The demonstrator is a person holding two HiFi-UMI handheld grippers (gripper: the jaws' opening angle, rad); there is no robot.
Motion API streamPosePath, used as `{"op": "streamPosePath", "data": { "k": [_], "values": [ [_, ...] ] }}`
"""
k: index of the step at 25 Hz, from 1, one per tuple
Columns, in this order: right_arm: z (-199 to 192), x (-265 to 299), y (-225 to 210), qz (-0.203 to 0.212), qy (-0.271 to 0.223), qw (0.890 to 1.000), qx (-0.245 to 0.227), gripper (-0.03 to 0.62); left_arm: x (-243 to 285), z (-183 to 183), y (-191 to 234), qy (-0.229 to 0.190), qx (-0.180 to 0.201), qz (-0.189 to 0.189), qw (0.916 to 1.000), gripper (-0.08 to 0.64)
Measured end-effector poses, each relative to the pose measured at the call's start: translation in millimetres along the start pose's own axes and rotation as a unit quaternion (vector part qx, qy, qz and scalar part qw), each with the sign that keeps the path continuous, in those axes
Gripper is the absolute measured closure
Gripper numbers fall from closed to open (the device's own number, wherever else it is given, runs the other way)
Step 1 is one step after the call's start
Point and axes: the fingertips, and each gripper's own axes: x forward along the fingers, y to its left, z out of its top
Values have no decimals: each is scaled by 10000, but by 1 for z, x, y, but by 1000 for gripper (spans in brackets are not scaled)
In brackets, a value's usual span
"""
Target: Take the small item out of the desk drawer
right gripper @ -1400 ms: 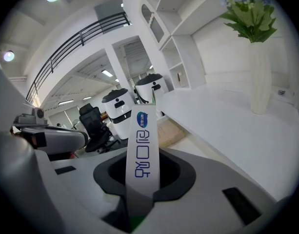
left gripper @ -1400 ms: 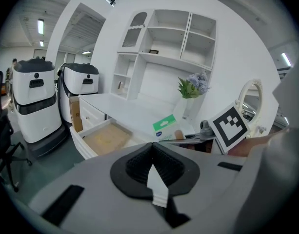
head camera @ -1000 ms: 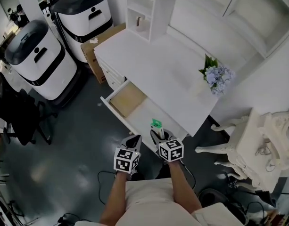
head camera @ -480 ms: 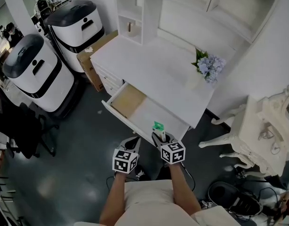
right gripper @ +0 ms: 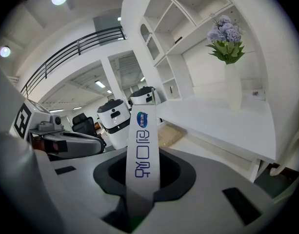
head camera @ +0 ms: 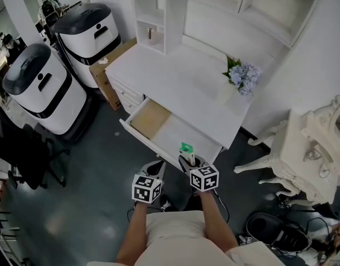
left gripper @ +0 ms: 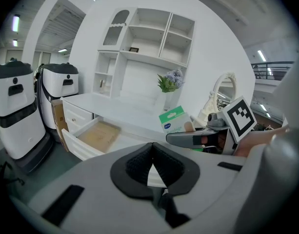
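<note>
The right gripper pinches the small box upright between its pads, over the near end of the open drawer. The left gripper hangs beside it, pads pressed together on nothing. The lift-out looks done; next, probably a steady carry to the desk

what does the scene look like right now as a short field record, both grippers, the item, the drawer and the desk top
left gripper: jaws together, nothing between them
right gripper: shut on the small box
small box: white with a green top and blue print, upright in the jaws, appears lifted clear of the drawer
drawer: pulled open
tan sheet: lies flat in one end of the drawer
desk top: white, mostly bare
flowers: pale blue, in a vase at the desk's far corner
</note>
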Motion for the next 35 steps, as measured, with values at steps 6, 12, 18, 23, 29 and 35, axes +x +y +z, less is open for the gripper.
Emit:
{"op": "streamPosePath", "data": {
  "k": [6, 12, 18, 23, 29, 35],
  "values": [
    [4, -1, -1, 105, 58, 9999, -10, 485, 3, 7, -4, -56, 8, -5, 10000, 543],
    [6, -4, -5, 128, 69, 9999, -38, 485, 7, 9, -9, -90, -23, -21, 10000, 543],
    [4, -8, -5, 108, 4, 9999, -12, 485, 7, 4, -12, -45, -16, -68, 10000, 543],
    [0, -13, -5, 87, -1, 10000, 25, 485, 7, 2, -18, -13, 48, -128, 9999, 543],
    [-2, -16, -6, 78, -70, 9999, 119, 485, 5, -1, -23, 0, 83, -245, 9997, 543],
    [1, -16, -5, 68, -86, 9999, 132, 485, 3, 1, -24, -30, 91, -278, 9996, 543]
  ]
}}
